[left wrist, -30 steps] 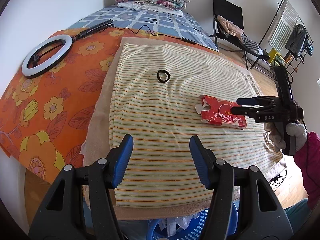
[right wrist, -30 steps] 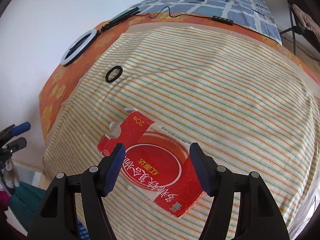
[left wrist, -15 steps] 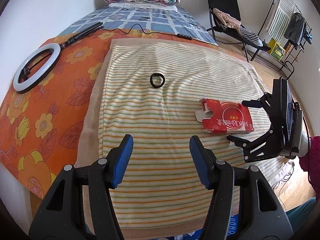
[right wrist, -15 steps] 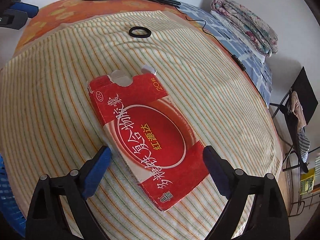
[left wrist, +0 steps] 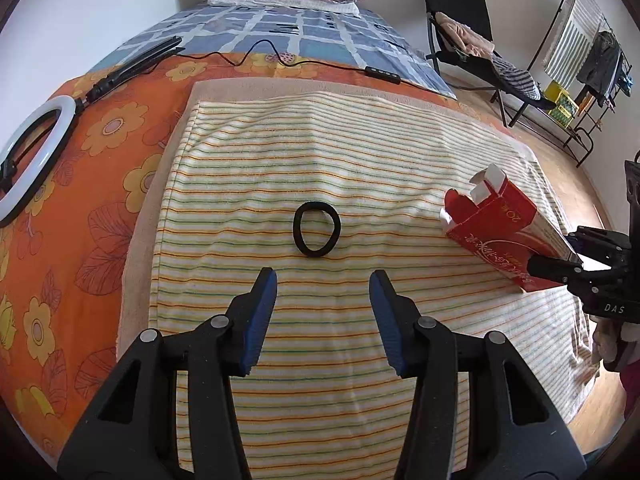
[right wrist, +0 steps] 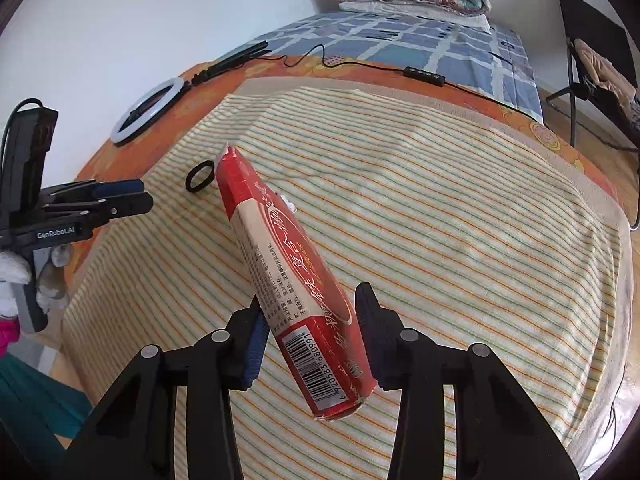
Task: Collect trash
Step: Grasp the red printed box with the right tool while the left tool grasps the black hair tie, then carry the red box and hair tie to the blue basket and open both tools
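Right tongs point(right wrist: 308, 320) gripping red carton point(right wrist: 288, 264), left tongs point(left wrist: 322, 296) wide near hair tie point(left wrist: 316, 229)

- Bright, even daylight; shadows soft and faint.
- Strong fisheye bending, dark corners in both views.
- Focus sharp; slight glare on the white painted wall point(right wrist: 120, 40).

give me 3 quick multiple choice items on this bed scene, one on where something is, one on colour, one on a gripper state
1. Where does the black ring lie?
A. on the striped towel
B. on the chair
C. in a basket

2. What colour is the box?
A. blue
B. red
C. green

3. What is the right gripper doing?
A. open, empty
B. shut on the box
C. out of view

Key: 1 A, the ring rests on the stripes ahead of the open left gripper; 2 B, its printed faces are red; 3 B, both fingers press the box's sides, tilting it up.
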Tool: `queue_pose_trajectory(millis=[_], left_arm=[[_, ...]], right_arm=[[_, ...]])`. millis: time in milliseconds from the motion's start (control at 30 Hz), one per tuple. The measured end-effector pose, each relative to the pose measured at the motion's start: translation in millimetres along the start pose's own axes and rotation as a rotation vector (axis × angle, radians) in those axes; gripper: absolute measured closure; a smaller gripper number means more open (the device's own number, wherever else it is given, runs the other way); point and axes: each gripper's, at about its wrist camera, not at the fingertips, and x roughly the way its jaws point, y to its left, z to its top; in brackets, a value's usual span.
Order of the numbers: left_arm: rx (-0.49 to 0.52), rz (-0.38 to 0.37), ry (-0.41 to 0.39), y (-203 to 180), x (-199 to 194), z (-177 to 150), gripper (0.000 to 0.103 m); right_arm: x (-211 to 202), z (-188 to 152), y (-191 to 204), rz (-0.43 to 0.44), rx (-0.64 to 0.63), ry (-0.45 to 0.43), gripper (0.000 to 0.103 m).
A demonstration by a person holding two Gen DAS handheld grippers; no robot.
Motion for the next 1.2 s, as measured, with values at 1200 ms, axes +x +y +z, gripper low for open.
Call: queue_pose_trajectory(millis=[1200], left_arm=[[0.085,0.017,-0.032,-32,-30,-27,0.097]], right_arm=[[-65,-31,49,-0.124,0.008,-0.129,0.087]])
